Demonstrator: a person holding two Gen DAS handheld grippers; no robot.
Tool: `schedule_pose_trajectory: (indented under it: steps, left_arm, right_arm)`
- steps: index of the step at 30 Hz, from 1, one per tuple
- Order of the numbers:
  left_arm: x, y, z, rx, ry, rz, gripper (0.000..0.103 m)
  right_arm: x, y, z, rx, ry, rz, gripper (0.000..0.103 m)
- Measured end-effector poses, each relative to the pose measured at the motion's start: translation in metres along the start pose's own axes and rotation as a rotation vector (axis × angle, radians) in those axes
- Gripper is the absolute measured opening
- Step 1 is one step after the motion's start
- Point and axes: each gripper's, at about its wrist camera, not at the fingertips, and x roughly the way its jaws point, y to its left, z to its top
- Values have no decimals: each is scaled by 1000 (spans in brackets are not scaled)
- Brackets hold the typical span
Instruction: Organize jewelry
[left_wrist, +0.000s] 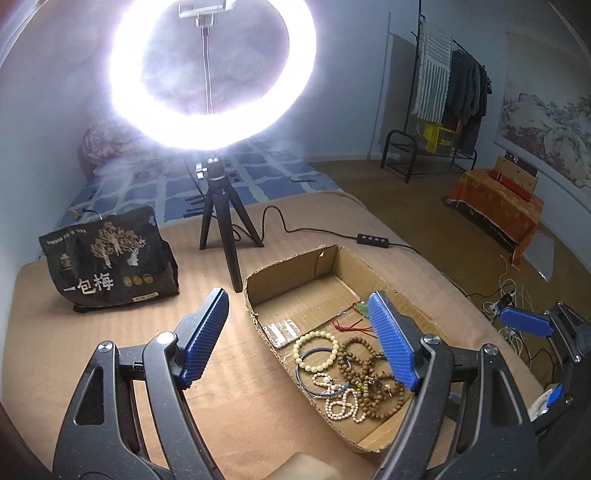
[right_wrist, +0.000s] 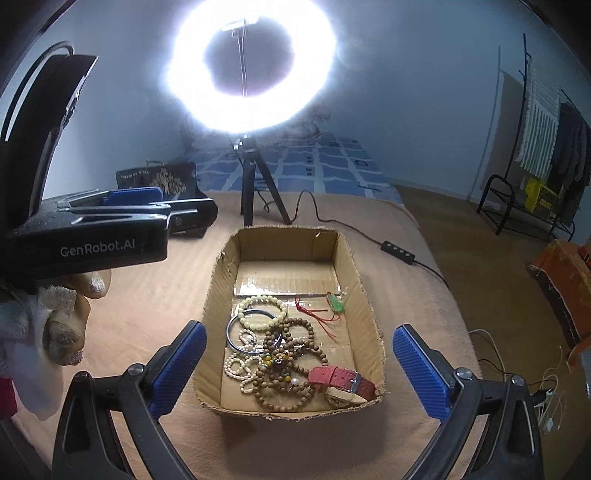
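From the left wrist, the left gripper (left_wrist: 299, 339) stands spread with nothing between its pads; its right finger covers part of the cardboard box (left_wrist: 291, 266), where the bead bracelets (left_wrist: 354, 373) lie tangled. The ring light (left_wrist: 212, 74) glares, washing out the wall behind.

From the right wrist, the right gripper (right_wrist: 299, 373) is spread wide and empty above the same box (right_wrist: 221, 280). The red-strapped watch (right_wrist: 341, 382) sits at the near corner, its face hard to read.
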Motion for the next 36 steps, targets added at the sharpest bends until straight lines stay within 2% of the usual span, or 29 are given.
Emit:
schedule_pose_trajectory:
  steps: [4,12,21,29,36]
  left_arm:
    - [-22,-3,4,2,-19,-5,82]
    - [-69,-9,10,8,-69,-3,92]
    - [-119,-12,4,43,-97,26,96]
    - [-155,-10,-8,41,-120,36,96]
    - [-172,-18,-24,92,-125,88,96]
  right_arm:
    - [-21,3,5,0,-24,-24,103]
    - [-64,12,12,14,-65,-48,103]
    - [-109,27,12,35,-109,-63,103]
    - [-135,42,5,27,-147,-104,103]
    - [-139,41,-2,62,-162,-135,103]
